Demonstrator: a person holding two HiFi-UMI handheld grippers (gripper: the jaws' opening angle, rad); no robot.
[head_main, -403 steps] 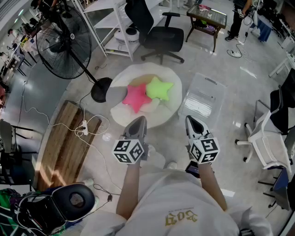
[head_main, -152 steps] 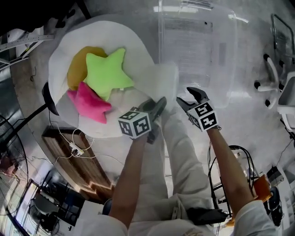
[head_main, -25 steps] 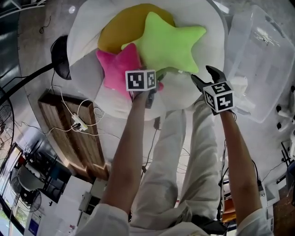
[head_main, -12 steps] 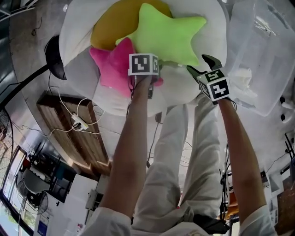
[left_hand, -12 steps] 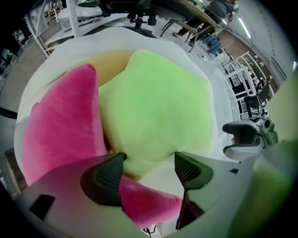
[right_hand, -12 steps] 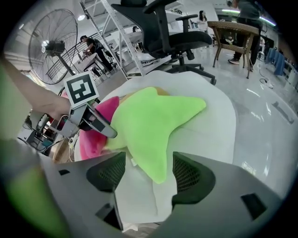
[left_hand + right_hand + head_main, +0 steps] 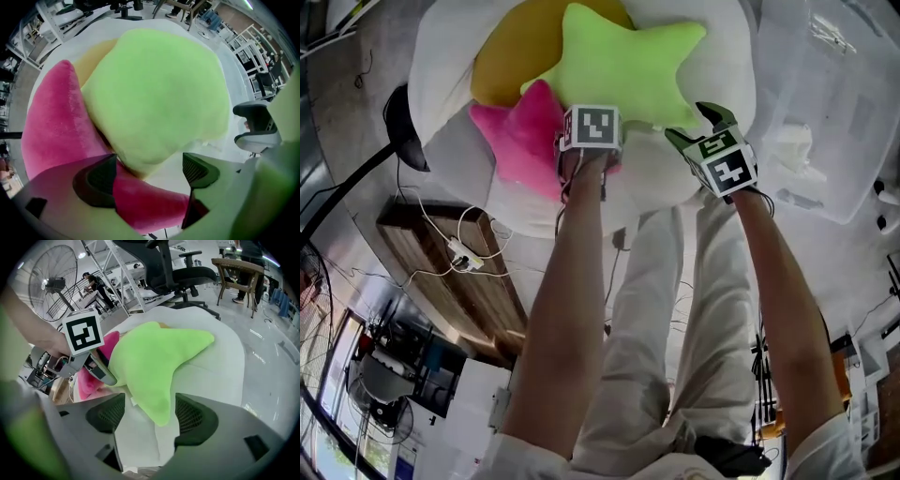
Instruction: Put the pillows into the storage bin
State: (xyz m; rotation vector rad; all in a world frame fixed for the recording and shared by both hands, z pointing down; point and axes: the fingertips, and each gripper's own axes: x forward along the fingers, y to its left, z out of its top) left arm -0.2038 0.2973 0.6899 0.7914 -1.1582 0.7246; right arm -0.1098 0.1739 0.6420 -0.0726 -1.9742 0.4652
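Both grippers have advanced onto the white cushion (image 7: 450, 56). The right gripper (image 7: 150, 416), jaws opening, straddles the near tip of the green star pillow (image 7: 623, 66) without pressing it. The left gripper (image 7: 147, 171), also opening, straddles one arm of the pink pillow (image 7: 520, 141).

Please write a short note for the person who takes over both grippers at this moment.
Left gripper: jaws opening, an arm of the pink star pillow between them, not gripped.
Right gripper: jaws opening, a tip of the green star pillow between them, not gripped.
Both stars lie over the yellow pillow on the white cushion.
Storage bin, to the right, holds no pillow.
Left to do: all three pillows.
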